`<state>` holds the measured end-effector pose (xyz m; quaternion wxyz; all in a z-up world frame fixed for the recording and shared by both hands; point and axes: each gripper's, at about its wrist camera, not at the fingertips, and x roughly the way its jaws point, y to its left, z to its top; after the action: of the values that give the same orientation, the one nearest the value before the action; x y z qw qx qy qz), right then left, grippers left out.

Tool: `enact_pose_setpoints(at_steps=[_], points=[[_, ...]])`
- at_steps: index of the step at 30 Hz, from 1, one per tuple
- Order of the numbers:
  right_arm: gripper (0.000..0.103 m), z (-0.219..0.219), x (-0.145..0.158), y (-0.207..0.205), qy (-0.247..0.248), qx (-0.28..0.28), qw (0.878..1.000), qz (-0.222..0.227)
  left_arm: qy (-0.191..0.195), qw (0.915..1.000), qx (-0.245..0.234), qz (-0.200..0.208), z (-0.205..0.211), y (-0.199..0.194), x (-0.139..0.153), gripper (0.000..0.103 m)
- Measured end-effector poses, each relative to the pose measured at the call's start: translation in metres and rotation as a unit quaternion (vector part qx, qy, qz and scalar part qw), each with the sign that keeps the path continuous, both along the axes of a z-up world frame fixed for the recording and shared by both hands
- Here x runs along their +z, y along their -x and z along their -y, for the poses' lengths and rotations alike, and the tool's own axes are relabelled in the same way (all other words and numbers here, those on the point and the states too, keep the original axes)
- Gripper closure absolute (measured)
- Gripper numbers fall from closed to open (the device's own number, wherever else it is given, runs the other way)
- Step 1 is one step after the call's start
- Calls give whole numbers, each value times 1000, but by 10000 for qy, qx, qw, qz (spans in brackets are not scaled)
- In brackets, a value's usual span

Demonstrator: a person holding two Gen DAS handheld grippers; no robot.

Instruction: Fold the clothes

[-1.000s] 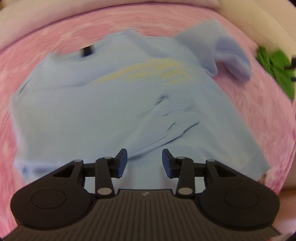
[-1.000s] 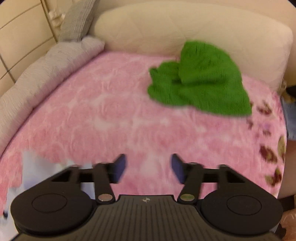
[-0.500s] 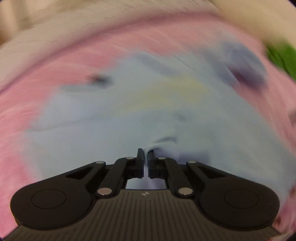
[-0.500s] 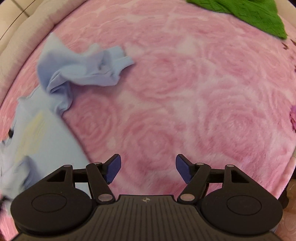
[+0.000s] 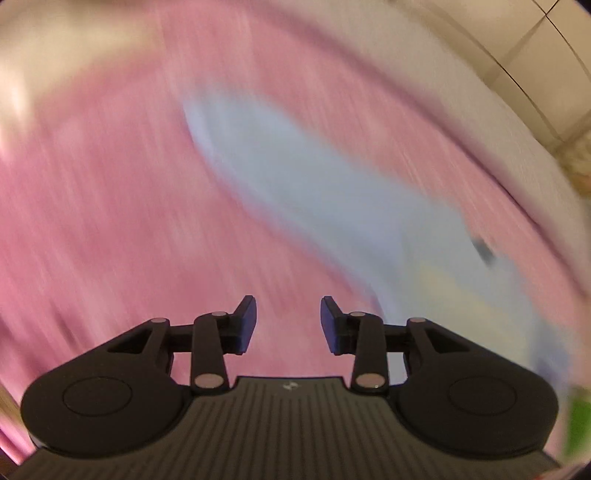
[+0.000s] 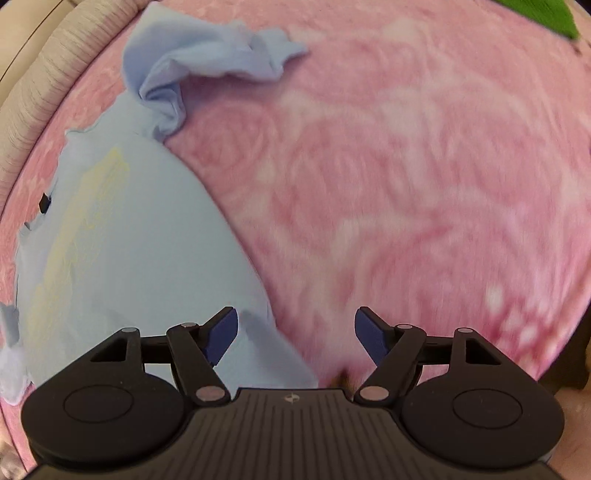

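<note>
Half a second ago your left gripper (image 5: 288, 321) was pinched on a fold of the light blue shirt (image 6: 140, 258); now its jaws stand apart with nothing between them, over bare pink blanket (image 6: 406, 184), and its view is badly smeared. The shirt (image 5: 332, 192) shows there only as a pale blue streak ahead and to the right. Your right gripper (image 6: 295, 336) is spread wide as before, empty, now hanging over the shirt's near right edge. The shirt lies flat on the left of the blanket, one sleeve (image 6: 207, 62) crumpled at the far end. Open blanket runs right of the shirt; a green garment (image 6: 543, 14) sits at the far corner.
</note>
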<state>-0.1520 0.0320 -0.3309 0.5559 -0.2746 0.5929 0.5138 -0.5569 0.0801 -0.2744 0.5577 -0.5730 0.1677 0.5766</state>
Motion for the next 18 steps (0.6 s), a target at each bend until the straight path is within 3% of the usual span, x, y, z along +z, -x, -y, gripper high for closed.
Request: enact_pose_setpoints(at_steps=[2,4,7,11,12,13,14,18], points=[[30,12,-5,1,-25,-60,9999,-129,301,9950,-193,928,31,-32,-36,70],[30,23,-9,1,-88,-63,9999,-109,278,9875,-287,1525,56,-61,-62,68],[29,32,-15,-1,-302,-60,9994,-168,-62,9818,-96,1897,73,-83,-84,56],[26,36,-21,1,-657,3,9972,-356,-322,9768,150,2112,72,-101,-101,50],[30,35,-21,4,-760,168,9960,-445,-326,9757,103,2163,70,-106,-103,51],[56,35,-21,7,-866,341,9942,-537,-331,9744,11,2222,66,-110,-103,65],[88,33,-21,10,-814,470,9934,-660,-292,9720,-71,2332,62,-112,-103,77],[93,28,-5,12,-650,886,9855,-1296,-182,9487,40,3156,56,-97,-75,88]])
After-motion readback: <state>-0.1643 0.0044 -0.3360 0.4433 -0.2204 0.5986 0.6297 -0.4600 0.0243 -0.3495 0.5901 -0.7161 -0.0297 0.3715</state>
